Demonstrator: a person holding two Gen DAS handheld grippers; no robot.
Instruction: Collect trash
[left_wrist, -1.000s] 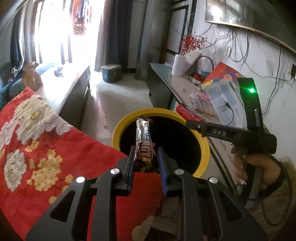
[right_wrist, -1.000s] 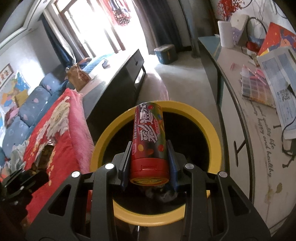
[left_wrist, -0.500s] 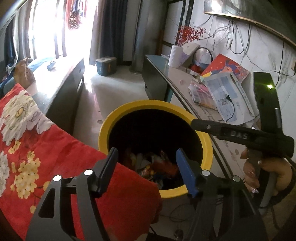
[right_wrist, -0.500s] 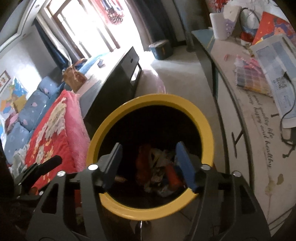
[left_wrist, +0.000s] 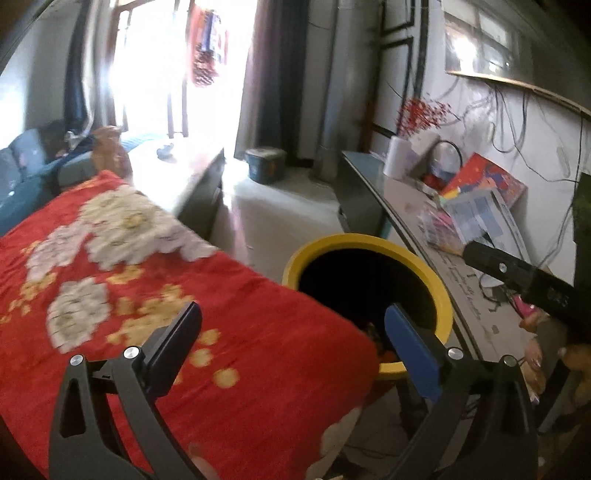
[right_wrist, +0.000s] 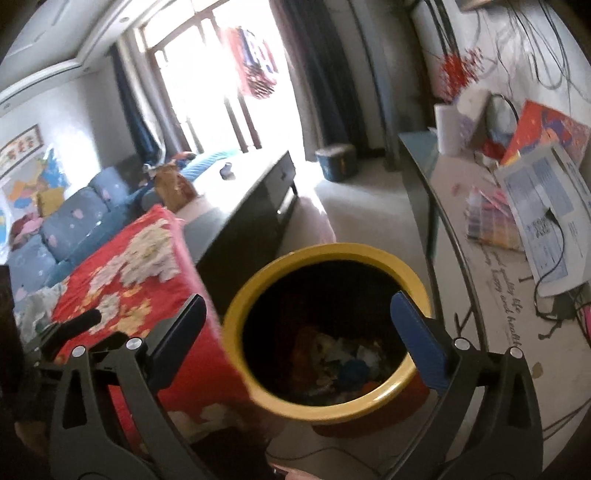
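Note:
A yellow-rimmed black trash bin (left_wrist: 369, 240) stands on the floor between a bed with a red flowered blanket (left_wrist: 147, 295) and a desk. In the right wrist view the bin (right_wrist: 332, 253) lies right below, with mixed wrappers and trash (right_wrist: 340, 358) at its bottom. My left gripper (left_wrist: 291, 314) hovers over the blanket's corner and the bin's near rim; its jaws are opening and nothing is between them. My right gripper (right_wrist: 297, 301) hangs above the bin mouth, jaws opening too and empty. A person's hand (left_wrist: 535, 354) holds the right tool at the right edge.
A long desk (right_wrist: 461, 206) with papers (right_wrist: 546, 221), a paper roll (right_wrist: 447, 129) and cables runs along the right. A dark low cabinet (right_wrist: 251, 214) stands behind the bin, a blue sofa (right_wrist: 66, 229) at the left, a blue box (right_wrist: 336, 162) on the floor.
Both grippers opened wide: the snack bar left the left one and the red can left the right one, and neither is told apart in the bin now. Both views have drawn back and up.

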